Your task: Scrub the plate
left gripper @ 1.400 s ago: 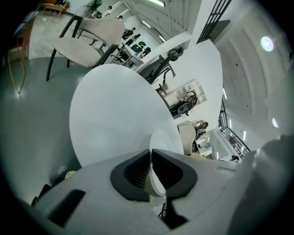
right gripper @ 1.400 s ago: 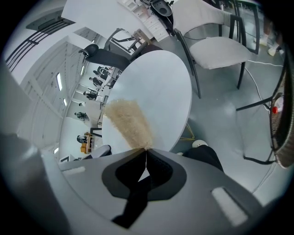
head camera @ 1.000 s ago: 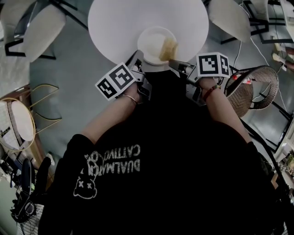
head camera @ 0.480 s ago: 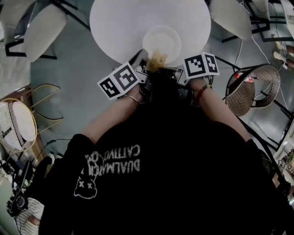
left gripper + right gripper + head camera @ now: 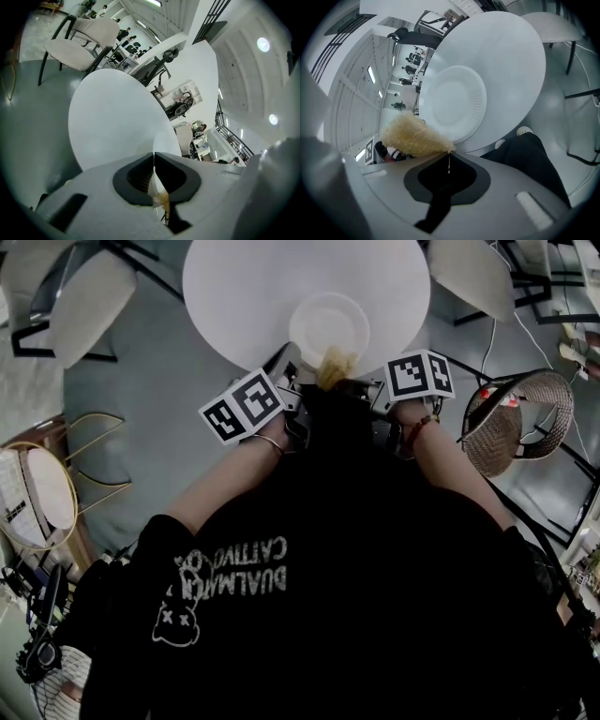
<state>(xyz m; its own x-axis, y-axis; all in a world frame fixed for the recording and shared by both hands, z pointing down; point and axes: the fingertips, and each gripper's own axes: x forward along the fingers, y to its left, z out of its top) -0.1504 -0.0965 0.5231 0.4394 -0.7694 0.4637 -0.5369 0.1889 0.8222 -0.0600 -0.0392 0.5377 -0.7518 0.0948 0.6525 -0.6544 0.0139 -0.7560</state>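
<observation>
At the far left we saw a gold wire stand point(image 5: 42, 488) and a pale chair point(image 5: 89, 292), well apart from the round white table point(image 5: 234, 296) at the far middle. A second pale chair point(image 5: 469, 277) stood right of the table, and a wicker basket point(image 5: 511, 423) sat on the floor at the near right. The person's black shirt point(image 5: 309, 568) filled the near part of the head view and covered everything under it. The paper plate point(image 5: 328, 326) lay at the table's near edge. The left forearm point(image 5: 220, 479) reached forward from under the shirt, and its marker cube point(image 5: 242, 404) hid most of the tool. The left gripper point(image 5: 154, 157) pointed somewhat down, its jaws closed on the plate's near-left rim, which ran edge-on between the pads. The yellow fibre scrubber point(image 5: 412, 136) sat at the plate's near rim; we could not tell whether it pressed on the plate. The right gripper point(image 5: 449, 157) tilted more steeply down, jaws pinched together on one corner of the scrubber. Its marker cube point(image 5: 420, 374) stood just above the right wrist point(image 5: 422, 427).
</observation>
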